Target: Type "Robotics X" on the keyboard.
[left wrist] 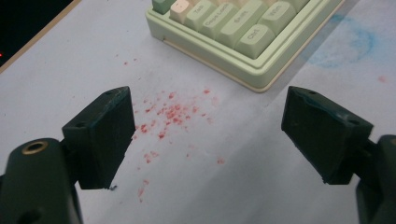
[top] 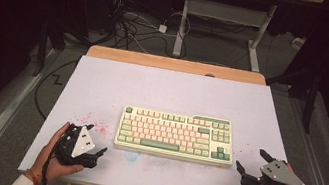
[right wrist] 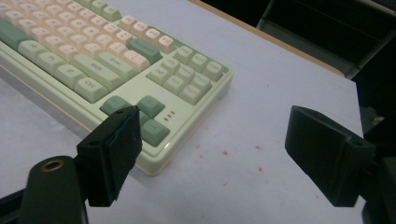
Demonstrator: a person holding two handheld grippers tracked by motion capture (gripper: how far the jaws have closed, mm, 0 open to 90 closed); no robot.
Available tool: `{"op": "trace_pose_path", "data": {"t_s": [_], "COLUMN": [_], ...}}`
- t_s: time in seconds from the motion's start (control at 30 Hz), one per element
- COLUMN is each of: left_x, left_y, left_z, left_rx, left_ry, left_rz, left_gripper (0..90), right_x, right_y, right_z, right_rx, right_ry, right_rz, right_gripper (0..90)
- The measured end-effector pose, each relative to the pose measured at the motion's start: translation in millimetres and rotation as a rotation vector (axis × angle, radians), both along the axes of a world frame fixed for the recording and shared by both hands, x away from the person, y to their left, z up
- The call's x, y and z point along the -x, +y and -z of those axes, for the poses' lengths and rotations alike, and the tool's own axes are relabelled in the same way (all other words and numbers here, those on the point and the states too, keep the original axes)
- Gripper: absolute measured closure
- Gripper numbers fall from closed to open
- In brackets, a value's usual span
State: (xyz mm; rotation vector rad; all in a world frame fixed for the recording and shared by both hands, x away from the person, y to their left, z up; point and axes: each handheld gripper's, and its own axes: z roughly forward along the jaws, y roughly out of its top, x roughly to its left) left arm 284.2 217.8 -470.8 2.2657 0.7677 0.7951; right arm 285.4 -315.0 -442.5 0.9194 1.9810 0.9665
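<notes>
I hold both tools released, jaws spread wide and empty. The keyboard point(top: 176, 134) lies flat at the centre of the high view on the white bench point(top: 118, 82). The left tool point(top: 96, 140) sits at lower left, just off the keyboard's near-left corner; the right tool point(top: 251, 160) sits at lower right, near its near-right corner. I judge this the approach step. The next move calls for bringing each tool inward to bracket the keyboard's short ends evenly.
</notes>
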Motion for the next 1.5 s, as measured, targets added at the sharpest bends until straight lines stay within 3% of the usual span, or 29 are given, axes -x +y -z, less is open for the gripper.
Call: {"op": "trace_pose_path", "data": {"t_s": [0.4, 0.87, 1.5], "left_x": [4.3, 7.2, 6.8], "left_y": [7.1, 9.5, 6.3], "left_z": [9.3, 11.6, 10.3], "left_rx": [0.001, 0.021, 0.016], "left_ry": [0.044, 0.046, 0.039], "left_rz": [-0.029, -0.023, -0.016], "left_gripper": [16.1, 16.1, 16.1], "right_x": [5.1, 9.4, 11.7], "right_y": [-12.0, -6.1, -4.2], "right_z": [14.5, 11.7, 9.0], "right_rx": [-0.029, -0.008, -0.002], "right_ry": [0.061, 0.027, 0.005], "right_rz": [0.044, 0.02, 0.01], "right_gripper": [17.0, 16.9, 16.9]}}
